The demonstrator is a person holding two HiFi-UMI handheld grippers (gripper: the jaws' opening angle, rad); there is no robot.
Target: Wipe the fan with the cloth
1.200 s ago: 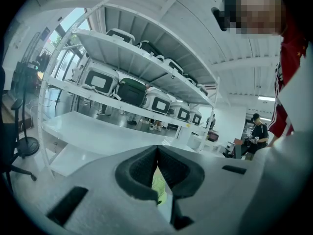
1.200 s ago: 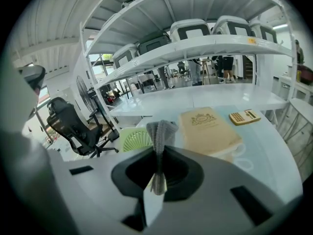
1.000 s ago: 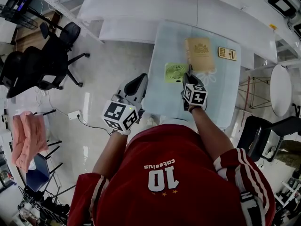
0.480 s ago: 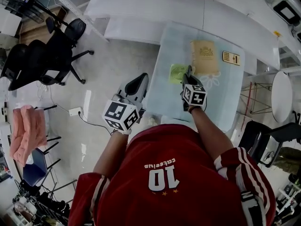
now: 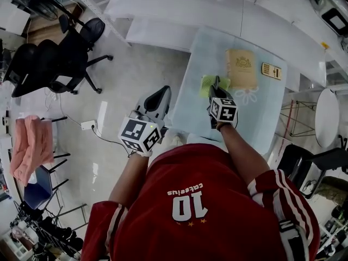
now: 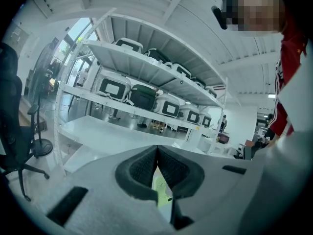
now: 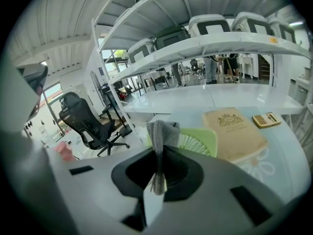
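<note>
Right gripper (image 7: 159,153): jaws clamped on the grey cloth (image 7: 162,131)
Fan (image 7: 196,142): green, just ahead of that gripper
Left gripper (image 6: 157,153): jaws pressed together, nothing held

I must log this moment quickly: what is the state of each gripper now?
Left gripper: closed, nothing held between its jaws.
Right gripper: closed on the grey cloth.

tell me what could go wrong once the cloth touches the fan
1. Nothing steadies the small green square fan. The left hand-held gripper is shut and empty, off the pale table, so a wipe may slide the fan into the tan book.
2. The right hand-held gripper pinches only a narrow fold of the grey cloth, which might pull free.
</note>
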